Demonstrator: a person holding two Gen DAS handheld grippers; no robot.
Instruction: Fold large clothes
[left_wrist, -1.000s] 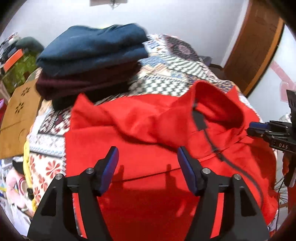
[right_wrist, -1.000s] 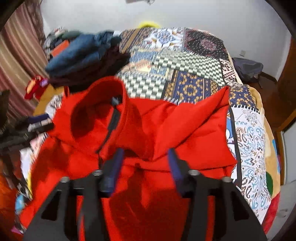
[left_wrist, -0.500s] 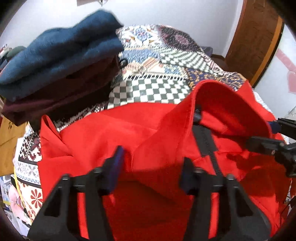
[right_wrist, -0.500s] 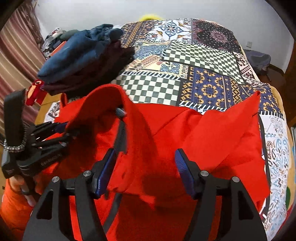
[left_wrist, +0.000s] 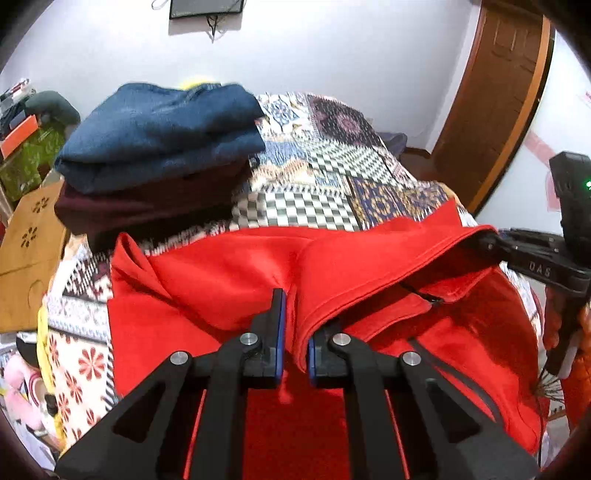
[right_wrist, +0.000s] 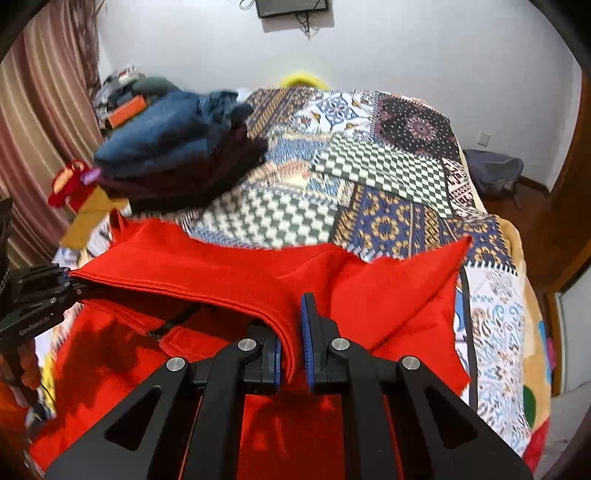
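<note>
- Your left gripper (left_wrist: 294, 332) is pinched shut on the hem edge of the red jacket (left_wrist: 229, 269), the fabric squeezed between its blue pads (left_wrist: 279, 332).
- Your right gripper (right_wrist: 291, 343) is clamped on that same folded edge further along, a fold of red cloth caught between its fingers.
- Between the two grippers the jacket's edge is stretched taut and raised off the layer beneath, like a flap held open.
- Under the raised flap you can see the jacket's dark zipper (left_wrist: 421, 291) running down the lower layer.
- The jacket lies at the near end of the bed, on the patchwork bedspread (right_wrist: 388, 177), with one corner of red cloth (right_wrist: 417, 280) spread out to the right in your right wrist view.
- Further back on the bedspread, to the left, sits a stack of folded clothes (left_wrist: 159, 147), a blue piece on top and a dark maroon one below, apart from the jacket.
- A wooden door (left_wrist: 498, 92) stands at the far right in the left wrist view.
</note>
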